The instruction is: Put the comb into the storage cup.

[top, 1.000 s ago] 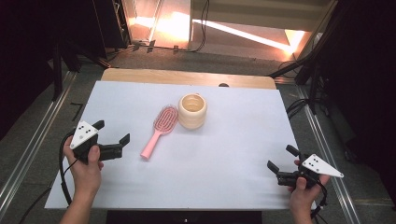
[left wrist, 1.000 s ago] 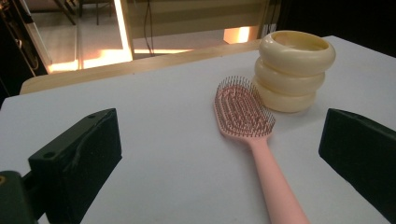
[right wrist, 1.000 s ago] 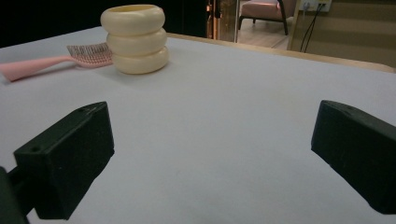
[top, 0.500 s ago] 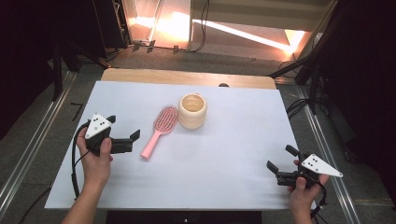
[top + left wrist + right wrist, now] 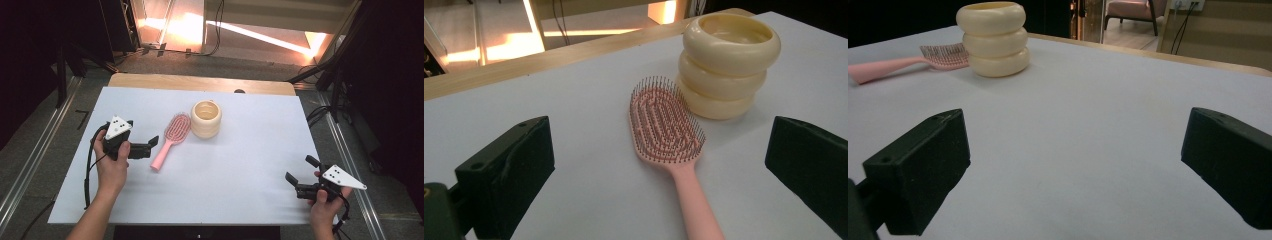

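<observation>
reaching in from the left, the left tongs [image 5: 148,146] hang with their jaws spread wide and nothing between them, pointing at the pink hairbrush [image 5: 170,141] that lies just ahead of their tips on the white table [image 5: 250,150]. seen along these tongs in the left gripper view, the brush [image 5: 667,137] lies bristles up, its oval head farther from the jaws and its plain handle running back toward them, passing roughly midway between the two pads. it looks like light, stiff plastic, so it should lift easily, but the handle is smooth and narrow and could twist or slide in a loose pinch. the bristle bed is springy and uneven, a poor place to clamp; the better hold, i judge, is across the handle near where it widens into the head, so the head does not droop. just beyond the brush head, very close to it, stands a cream ribbed cup [image 5: 205,118], which leaves little room on that side. far to the right, well apart from brush and cup, the right tongs [image 5: 299,173] sit low near the table's near edge, jaws likewise spread and empty.
</observation>
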